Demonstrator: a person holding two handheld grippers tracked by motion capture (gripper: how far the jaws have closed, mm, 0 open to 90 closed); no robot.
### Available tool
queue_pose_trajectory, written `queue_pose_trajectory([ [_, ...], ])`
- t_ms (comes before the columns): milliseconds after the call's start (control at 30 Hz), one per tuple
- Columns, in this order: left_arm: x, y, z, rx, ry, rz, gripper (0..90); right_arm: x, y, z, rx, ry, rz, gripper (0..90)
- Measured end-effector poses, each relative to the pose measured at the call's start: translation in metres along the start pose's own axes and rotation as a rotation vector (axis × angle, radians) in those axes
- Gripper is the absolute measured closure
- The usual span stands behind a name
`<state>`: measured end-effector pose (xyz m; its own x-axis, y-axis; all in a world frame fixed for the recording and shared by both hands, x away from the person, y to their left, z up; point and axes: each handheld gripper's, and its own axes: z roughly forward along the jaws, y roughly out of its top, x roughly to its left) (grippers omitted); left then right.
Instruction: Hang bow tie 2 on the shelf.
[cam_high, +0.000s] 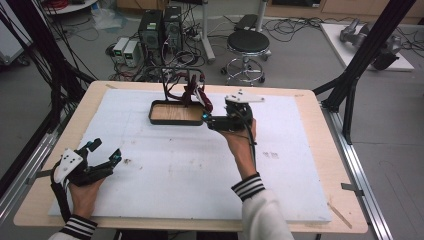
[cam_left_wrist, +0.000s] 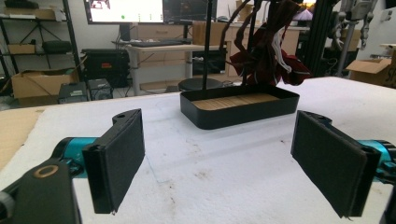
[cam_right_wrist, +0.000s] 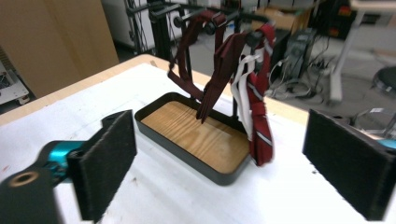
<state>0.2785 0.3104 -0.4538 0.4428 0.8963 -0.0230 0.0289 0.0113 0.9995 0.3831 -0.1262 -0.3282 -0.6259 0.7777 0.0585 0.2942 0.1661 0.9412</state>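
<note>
A dark red tie (cam_right_wrist: 256, 100) hangs lengthwise from the bar of a rack (cam_right_wrist: 161, 28), over a tray (cam_right_wrist: 189, 154) at the table's far middle. The right gripper (cam_high: 220, 117) is nearer, just beside the tray, jaws wide and empty, the tie straight ahead of them. The left gripper (cam_high: 102, 155) rests well apart at the near left corner, jaws also spread, holding nothing.
</note>
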Motion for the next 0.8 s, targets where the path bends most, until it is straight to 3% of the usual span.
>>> queue_pose_trajectory([
  [67, 0.000, 0.000, 0.000, -0.003, -0.001, 0.001, 17.8, -0.001, -0.005, -0.017, -0.017, -0.005, -0.008, 2.1],
  [233, 0.000, 0.000, 0.000, -0.003, -0.002, 0.003, 17.7, -0.001, -0.023, -0.057, -0.056, -0.022, -0.061, 2.1],
  [400, -0.001, 0.000, 0.000, -0.002, -0.001, 0.007, 17.7, -0.006, -0.046, -0.087, -0.068, -0.027, -0.069, 2.0],
  [467, -0.001, 0.000, 0.000, -0.002, -0.001, 0.008, 17.7, -0.009, -0.060, -0.101, -0.102, -0.039, -0.088, 0.5],
  [633, -0.001, 0.000, 0.000, -0.003, -0.002, 0.009, 17.7, -0.016, -0.094, -0.123, -0.136, -0.028, -0.078, 0.5],
  [800, -0.001, 0.000, -0.001, -0.005, -0.002, 0.009, 17.6, -0.024, -0.128, -0.134, -0.151, -0.062, -0.079, 0.5],
])
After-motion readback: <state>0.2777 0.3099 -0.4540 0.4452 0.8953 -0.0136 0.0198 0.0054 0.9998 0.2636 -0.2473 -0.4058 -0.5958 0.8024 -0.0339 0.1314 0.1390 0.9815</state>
